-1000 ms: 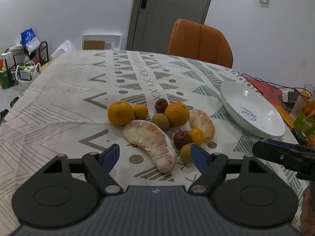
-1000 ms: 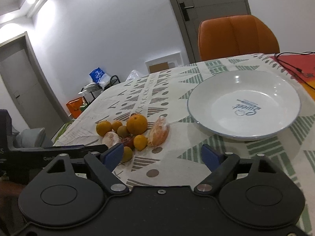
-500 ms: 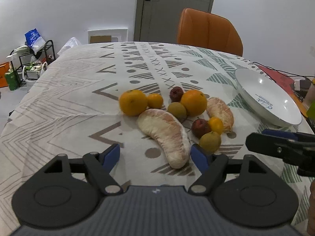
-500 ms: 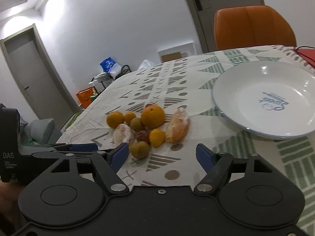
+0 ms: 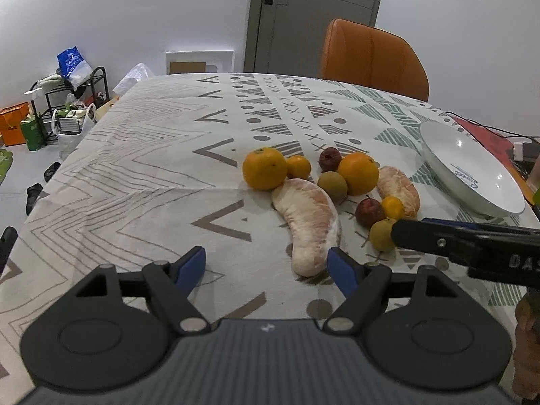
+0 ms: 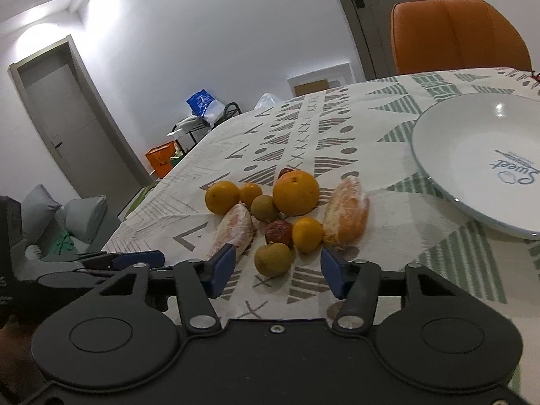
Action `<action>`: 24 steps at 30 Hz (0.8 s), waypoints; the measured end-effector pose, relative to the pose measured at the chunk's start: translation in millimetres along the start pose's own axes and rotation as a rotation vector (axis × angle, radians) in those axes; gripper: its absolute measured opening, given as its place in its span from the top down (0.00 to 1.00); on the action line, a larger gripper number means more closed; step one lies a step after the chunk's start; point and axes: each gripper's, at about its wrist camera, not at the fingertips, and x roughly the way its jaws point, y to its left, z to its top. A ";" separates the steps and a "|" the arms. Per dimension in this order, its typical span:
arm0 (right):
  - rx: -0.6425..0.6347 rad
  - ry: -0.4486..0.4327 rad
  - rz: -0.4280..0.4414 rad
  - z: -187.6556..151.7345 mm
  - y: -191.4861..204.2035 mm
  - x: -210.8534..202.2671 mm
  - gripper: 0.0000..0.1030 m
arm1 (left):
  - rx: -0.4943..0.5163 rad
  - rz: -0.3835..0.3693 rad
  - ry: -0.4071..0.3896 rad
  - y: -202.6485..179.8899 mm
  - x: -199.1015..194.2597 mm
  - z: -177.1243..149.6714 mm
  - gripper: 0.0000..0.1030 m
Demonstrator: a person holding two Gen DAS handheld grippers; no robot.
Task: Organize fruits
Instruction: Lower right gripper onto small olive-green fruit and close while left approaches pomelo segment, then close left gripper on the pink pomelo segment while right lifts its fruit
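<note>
Right wrist view: my right gripper [image 6: 275,271] is spread wide and holds nothing; a small yellow-green round fruit [image 6: 273,259] sits between its blue fingertips [image 6: 222,266].
Left gripper [image 5: 266,268]: I see it wide open, empty, beside the long peeled pomelo segment [image 5: 308,222].
Fruit: clustered on the patterned tablecloth [image 5: 141,182].
White round plate [image 6: 472,155]: nearby, apart from the fruit.

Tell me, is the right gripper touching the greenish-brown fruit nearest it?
Apart. The right wrist view shows the greenish-brown fruit sitting between the right gripper's open fingers with tablecloth visible either side.

"Sweet" in blue script inside the white plate [image 6: 472,155]; "DAS" on the right claw's [image 5: 405,233] side.
</note>
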 end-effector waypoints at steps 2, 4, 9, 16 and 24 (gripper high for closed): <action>0.000 0.011 0.003 -0.3 0.7 4.7 0.50 | -0.007 -0.003 -0.005 1.8 -1.3 0.1 0.24; 0.001 0.023 0.020 -1.6 0.4 8.9 0.61 | -0.010 -0.009 -0.008 2.4 -1.2 0.7 0.24; 0.038 0.032 0.046 -2.3 -7.0 8.7 0.77 | -0.015 -0.040 -0.033 -1.4 -0.4 4.1 0.26; 0.042 -0.009 0.022 -2.9 -14.6 -10.5 0.77 | -0.001 -0.073 -0.026 -14.3 11.6 7.6 0.39; 0.070 -0.029 -0.008 -6.6 -24.8 -23.0 0.77 | 0.019 -0.052 -0.034 -22.3 23.3 14.0 0.40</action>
